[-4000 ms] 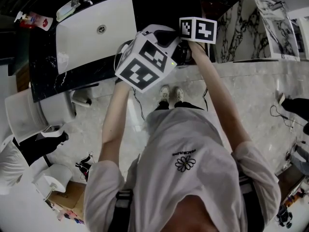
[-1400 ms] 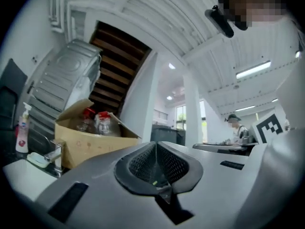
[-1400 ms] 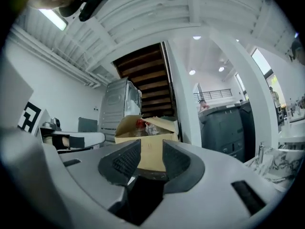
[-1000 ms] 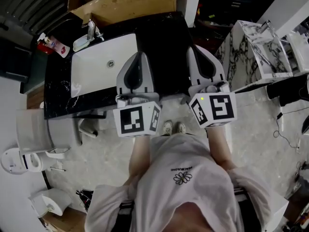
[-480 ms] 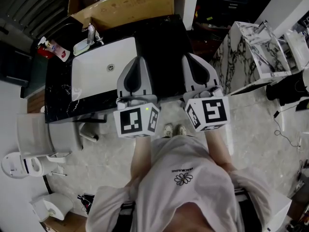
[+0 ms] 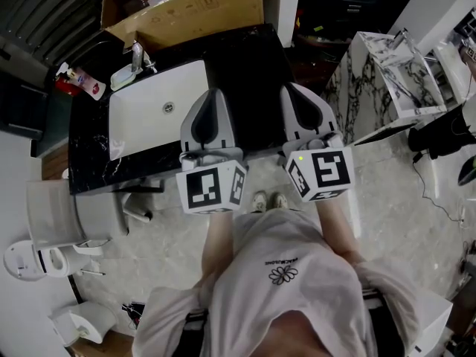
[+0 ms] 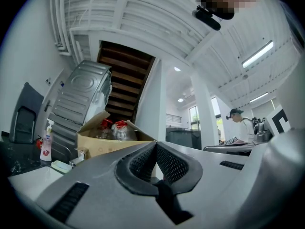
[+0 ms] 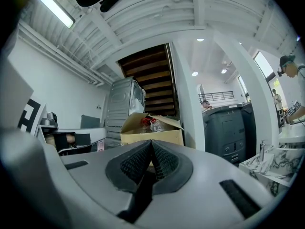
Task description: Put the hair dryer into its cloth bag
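Note:
No hair dryer and no cloth bag shows in any view. In the head view my left gripper and right gripper are held side by side over the black counter, pointing away from the person. Each carries its marker cube nearest the body. Both are shut with nothing between the pads. The left gripper view shows the left gripper with its ribbed pads pressed together, aimed at a cardboard box. In the right gripper view the right gripper is likewise shut, facing the same box.
A white sink basin with a faucet is set into the counter's left part. A soap dish and a bottle stand beside it. The cardboard box sits behind. A marble-patterned stand is at the right, a toilet at the lower left.
Four seconds ago the grippers were bunched together close to the head camera; now they sit apart and level over the counter. Over the last second the right gripper shifted slightly left.

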`<state>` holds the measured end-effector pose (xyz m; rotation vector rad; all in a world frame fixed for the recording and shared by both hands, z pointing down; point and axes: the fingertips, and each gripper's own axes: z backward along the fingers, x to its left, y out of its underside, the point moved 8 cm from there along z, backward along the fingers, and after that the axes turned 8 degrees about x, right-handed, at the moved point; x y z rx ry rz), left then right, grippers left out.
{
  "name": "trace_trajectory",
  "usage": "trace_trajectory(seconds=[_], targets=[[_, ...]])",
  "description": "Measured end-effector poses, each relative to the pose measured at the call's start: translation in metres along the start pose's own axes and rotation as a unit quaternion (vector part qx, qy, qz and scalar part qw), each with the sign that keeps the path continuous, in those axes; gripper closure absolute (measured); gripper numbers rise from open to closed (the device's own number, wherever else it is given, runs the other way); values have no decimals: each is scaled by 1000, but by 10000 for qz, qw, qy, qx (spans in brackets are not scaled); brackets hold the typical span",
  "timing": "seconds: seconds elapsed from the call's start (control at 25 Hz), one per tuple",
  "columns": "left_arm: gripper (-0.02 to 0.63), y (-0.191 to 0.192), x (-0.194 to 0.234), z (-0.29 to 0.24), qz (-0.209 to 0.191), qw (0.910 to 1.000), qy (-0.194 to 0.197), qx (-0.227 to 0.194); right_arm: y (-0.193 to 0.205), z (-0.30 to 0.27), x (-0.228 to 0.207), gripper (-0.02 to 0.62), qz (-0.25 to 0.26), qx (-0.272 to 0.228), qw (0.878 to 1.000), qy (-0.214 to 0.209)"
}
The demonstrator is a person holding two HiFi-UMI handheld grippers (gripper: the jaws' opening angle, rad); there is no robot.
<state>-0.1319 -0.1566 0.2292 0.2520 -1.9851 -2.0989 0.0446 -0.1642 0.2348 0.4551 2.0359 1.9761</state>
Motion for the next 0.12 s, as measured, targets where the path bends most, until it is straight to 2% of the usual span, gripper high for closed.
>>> trace_trajectory(seconds=[0.12], targets=[[591,0,0,-1,-34,10000,2,10,0,-1,1,583,27,6,10000,-19]])
